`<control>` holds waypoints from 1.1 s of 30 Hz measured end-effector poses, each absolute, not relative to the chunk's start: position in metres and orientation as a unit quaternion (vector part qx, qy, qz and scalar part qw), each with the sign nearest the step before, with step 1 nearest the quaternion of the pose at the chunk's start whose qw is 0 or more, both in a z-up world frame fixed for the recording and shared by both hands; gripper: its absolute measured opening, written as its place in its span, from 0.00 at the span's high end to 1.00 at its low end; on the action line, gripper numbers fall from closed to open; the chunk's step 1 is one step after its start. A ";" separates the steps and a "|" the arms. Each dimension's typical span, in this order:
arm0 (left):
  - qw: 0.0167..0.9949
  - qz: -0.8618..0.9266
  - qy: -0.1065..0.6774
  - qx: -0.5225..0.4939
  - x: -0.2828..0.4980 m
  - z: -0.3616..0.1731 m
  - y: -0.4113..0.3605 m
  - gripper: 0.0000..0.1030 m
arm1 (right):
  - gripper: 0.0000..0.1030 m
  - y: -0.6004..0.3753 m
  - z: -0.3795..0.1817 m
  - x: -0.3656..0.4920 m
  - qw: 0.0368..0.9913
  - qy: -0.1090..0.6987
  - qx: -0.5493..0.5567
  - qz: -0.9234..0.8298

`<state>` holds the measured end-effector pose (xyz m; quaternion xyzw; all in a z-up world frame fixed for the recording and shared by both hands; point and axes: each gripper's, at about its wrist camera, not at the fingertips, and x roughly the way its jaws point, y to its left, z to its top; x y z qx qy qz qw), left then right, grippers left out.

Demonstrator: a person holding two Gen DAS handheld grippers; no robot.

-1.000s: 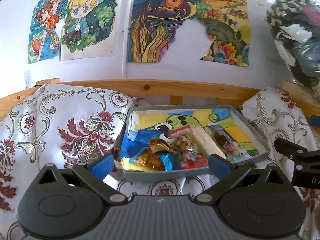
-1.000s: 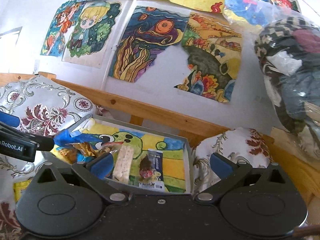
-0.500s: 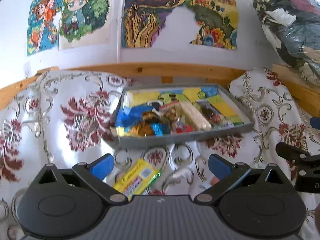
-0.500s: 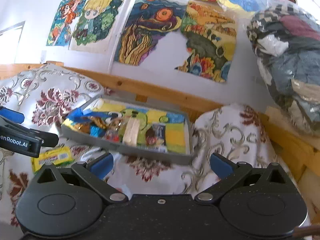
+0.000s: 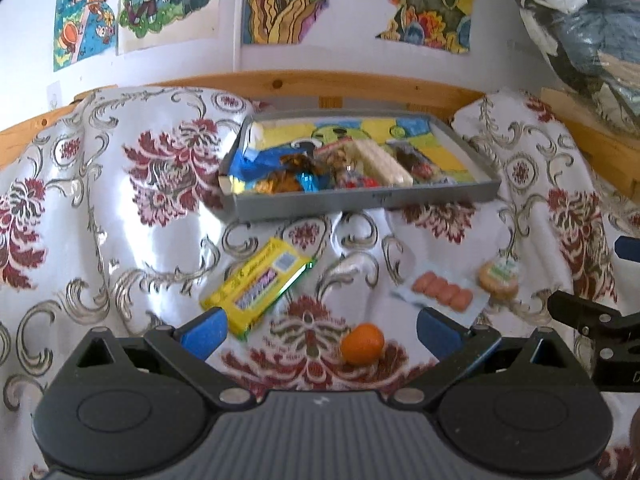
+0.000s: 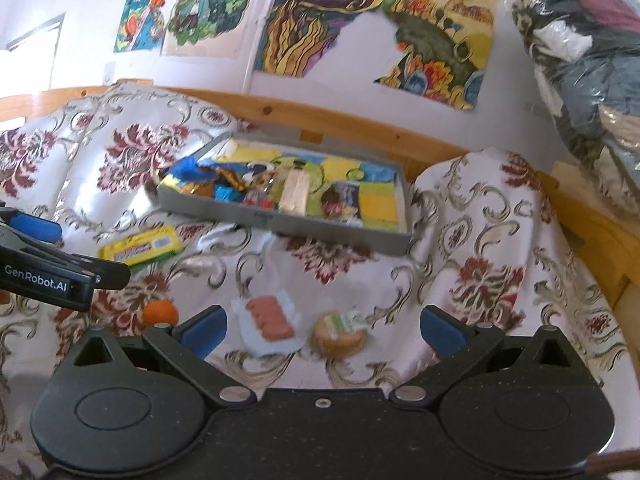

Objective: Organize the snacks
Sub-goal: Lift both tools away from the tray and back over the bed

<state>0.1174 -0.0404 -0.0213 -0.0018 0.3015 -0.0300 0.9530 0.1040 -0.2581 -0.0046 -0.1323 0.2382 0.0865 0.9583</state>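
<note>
A grey tray (image 5: 360, 200) (image 6: 288, 222) holding several wrapped snacks rests on the floral cloth at the back. Nearer lie a yellow snack bar (image 5: 258, 286) (image 6: 140, 245), a small orange (image 5: 362, 343) (image 6: 160, 313), a clear packet of pink sausages (image 5: 442, 295) (image 6: 270, 320) and a round wrapped cake (image 5: 498, 276) (image 6: 339, 334). My left gripper (image 5: 320, 334) is open and empty, the orange between its fingertips' span and the yellow bar by its left tip. My right gripper (image 6: 322, 330) is open and empty above the sausages and the cake.
The floral cloth (image 5: 100, 208) covers the surface, with a wooden rail (image 5: 320, 84) behind it and drawings on the wall (image 6: 340, 16). A bag of clothes (image 6: 580, 60) hangs at the right. The other gripper shows at each view's edge.
Both grippers have pulled back from the tray and tipped down. The orange, the sausages and the cake have come into view near the fingertips. Both stay open.
</note>
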 end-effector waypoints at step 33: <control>0.928 -0.077 0.358 0.065 0.131 -0.040 -0.070 0.00 | 0.01 -0.277 -0.031 0.159 0.951 0.278 -0.091 0.099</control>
